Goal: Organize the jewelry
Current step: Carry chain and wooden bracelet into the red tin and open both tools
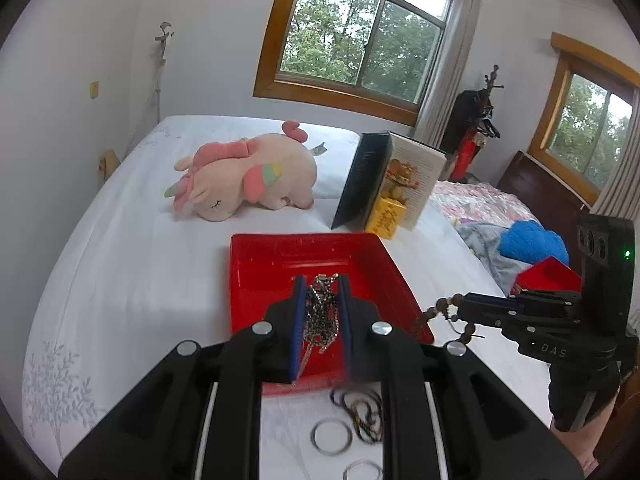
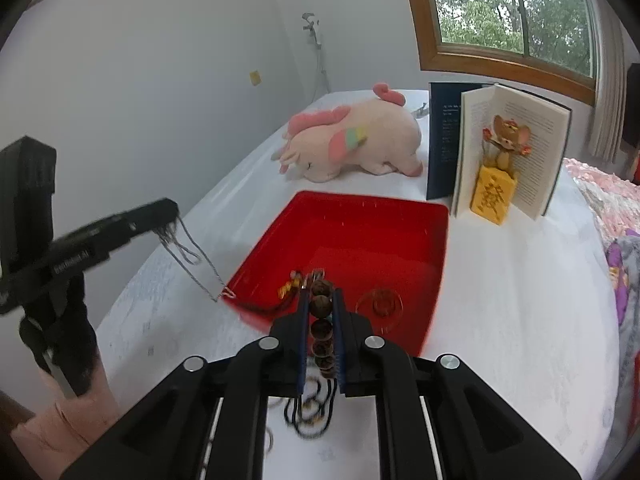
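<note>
A red tray (image 1: 280, 256) lies on the white bed; it also shows in the right wrist view (image 2: 360, 228). My left gripper (image 1: 322, 280) is shut on a bunched silver chain necklace (image 1: 320, 312) and holds it over the tray. From the right wrist view the left gripper (image 2: 168, 208) is at the left, with the chain (image 2: 196, 264) hanging down to the tray's left rim. My right gripper (image 2: 320, 294) is shut on a brown bead bracelet (image 2: 322, 328) at the tray's near edge. It also shows in the left wrist view (image 1: 456, 304), holding the beads (image 1: 430, 314) by the tray's right rim.
Two metal rings (image 1: 332, 438) and a dark cord necklace (image 1: 362, 412) lie on the sheet in front of the tray. A small clear dish (image 2: 380, 302) sits in the tray. Behind stand a plush unicorn (image 1: 248, 180), an open book (image 2: 512, 152) and a figurine (image 2: 498, 168). Bedding is piled on the right.
</note>
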